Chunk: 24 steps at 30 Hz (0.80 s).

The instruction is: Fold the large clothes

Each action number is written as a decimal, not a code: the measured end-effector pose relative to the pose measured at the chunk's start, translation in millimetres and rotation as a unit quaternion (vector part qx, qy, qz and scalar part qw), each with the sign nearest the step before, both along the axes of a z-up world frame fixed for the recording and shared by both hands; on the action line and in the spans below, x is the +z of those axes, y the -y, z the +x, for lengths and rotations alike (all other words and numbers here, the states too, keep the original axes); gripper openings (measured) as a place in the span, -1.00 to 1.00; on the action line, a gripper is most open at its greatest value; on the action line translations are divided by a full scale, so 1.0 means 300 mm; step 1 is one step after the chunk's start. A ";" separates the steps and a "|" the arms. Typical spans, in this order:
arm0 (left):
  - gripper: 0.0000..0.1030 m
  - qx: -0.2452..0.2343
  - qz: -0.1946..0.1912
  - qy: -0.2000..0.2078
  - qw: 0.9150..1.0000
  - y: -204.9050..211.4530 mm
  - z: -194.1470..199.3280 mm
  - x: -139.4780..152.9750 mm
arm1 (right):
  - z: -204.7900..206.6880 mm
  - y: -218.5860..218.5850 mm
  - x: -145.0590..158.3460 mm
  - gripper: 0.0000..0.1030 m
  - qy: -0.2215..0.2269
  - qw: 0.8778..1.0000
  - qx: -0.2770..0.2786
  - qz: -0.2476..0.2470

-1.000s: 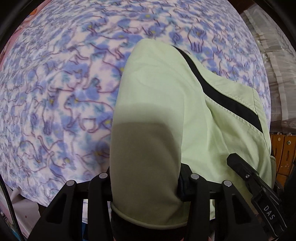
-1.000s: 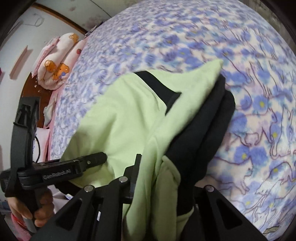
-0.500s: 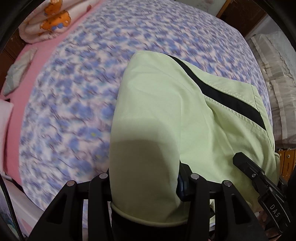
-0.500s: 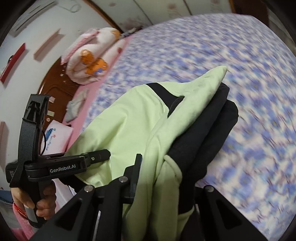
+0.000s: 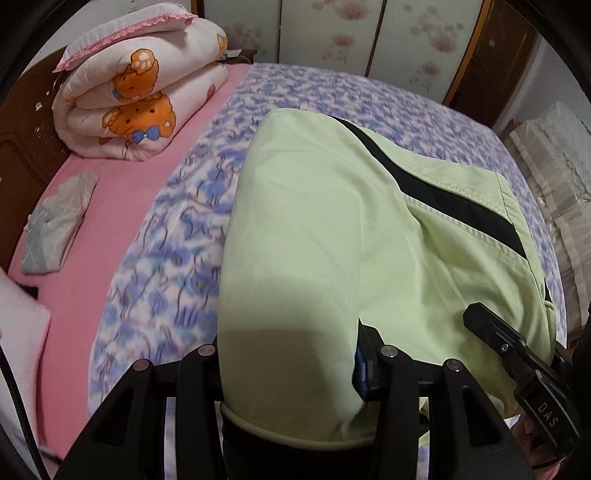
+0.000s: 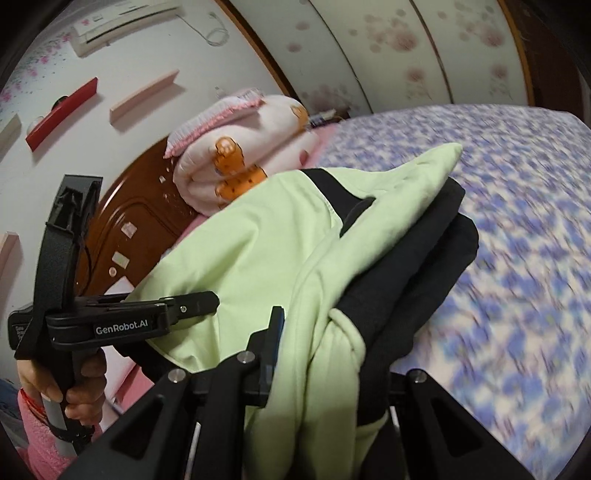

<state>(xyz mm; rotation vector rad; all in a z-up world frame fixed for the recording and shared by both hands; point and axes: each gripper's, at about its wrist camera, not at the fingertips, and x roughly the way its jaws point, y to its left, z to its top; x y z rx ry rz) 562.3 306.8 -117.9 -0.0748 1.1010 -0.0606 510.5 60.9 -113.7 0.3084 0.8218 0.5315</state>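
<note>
- Fabric of the light green garment (image 5: 332,229) filled the jaws of our left gripper (image 5: 291,365), which was clamped on a thick bundle of it.
- Our right gripper (image 6: 328,373) was clenched on another part of the garment (image 6: 258,251), where green cloth and black lining were bunched together.
- We judged the folding to be well along: the garment looked gathered into a compact bundle, held above the bed between both grippers, and it remained to lay it down and tidy it.
- Under it lay the blue flowered blanket (image 5: 177,236), spread flat, with the pink sheet (image 5: 96,229) beside it.
- Farther off, a rolled quilt with bears (image 5: 140,92) rested near the wooden headboard (image 6: 136,229).
- Behind the bed stood flowered wall panels (image 5: 328,33), and an air conditioner (image 6: 125,22) hung high.
</note>
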 end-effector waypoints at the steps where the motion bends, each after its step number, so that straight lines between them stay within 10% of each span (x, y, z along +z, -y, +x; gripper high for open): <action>1: -0.16 -0.002 -0.007 0.011 1.000 -0.036 0.038 -0.049 | 0.029 -0.012 -0.031 -0.75 0.007 1.000 0.001 0.003; 9: -0.16 -0.007 -0.083 -0.009 0.996 -0.216 0.182 -0.554 | 0.185 -0.088 -0.496 -0.75 -0.014 1.000 -0.003 -0.003; 15: -0.04 -0.022 -0.142 0.008 0.990 -0.291 0.058 -0.835 | 0.109 -0.023 -0.833 -0.67 -0.086 0.994 -0.016 0.060; 24: 0.14 -0.020 -0.156 0.007 0.988 -0.286 0.046 -0.888 | 0.094 0.016 -0.839 -0.55 -0.110 0.992 -0.007 0.060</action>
